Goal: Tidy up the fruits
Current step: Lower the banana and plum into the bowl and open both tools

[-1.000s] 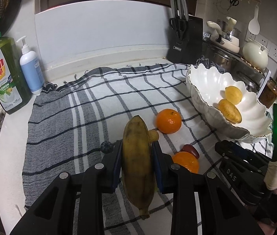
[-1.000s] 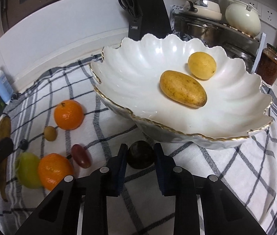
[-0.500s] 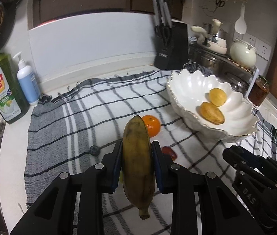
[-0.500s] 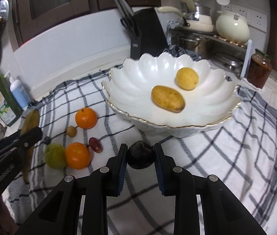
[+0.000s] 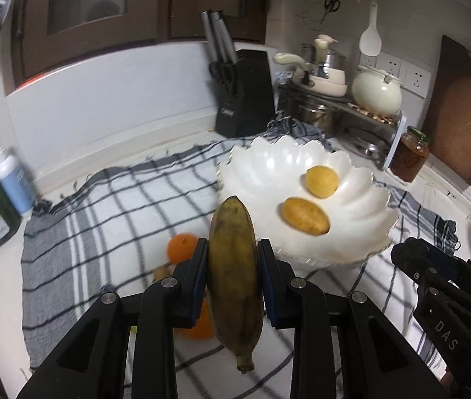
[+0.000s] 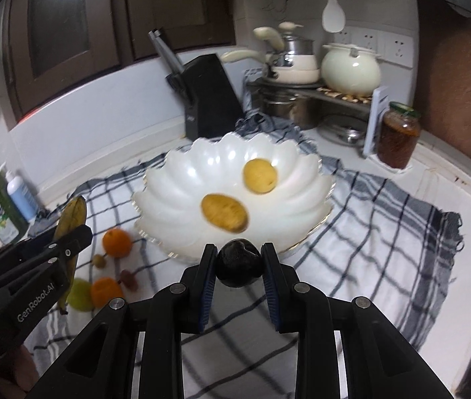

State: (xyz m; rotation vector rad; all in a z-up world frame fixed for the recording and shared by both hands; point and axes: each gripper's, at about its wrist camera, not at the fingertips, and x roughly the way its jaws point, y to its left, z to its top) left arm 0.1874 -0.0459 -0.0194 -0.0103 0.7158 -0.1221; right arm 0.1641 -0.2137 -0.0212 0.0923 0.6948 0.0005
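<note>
The left claw point(image 5: 232, 282) is clamping a ripe banana point(image 5: 234, 279) around its middle; soft, it is likely bruising under hard pressure. The right claw point(image 6: 238, 272) is pinching a small dark fruit point(image 6: 238, 262), smooth and probably slippery, in front of the white bowl point(image 6: 175, 196) on the desk.

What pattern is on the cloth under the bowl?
White cloth with dark plaid lines; clearest in the right wrist view.

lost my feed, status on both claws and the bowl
Left claw shut on banana. Right claw shut on dark fruit. Bowl ahead, two yellow fruits inside. Path clear.
</note>
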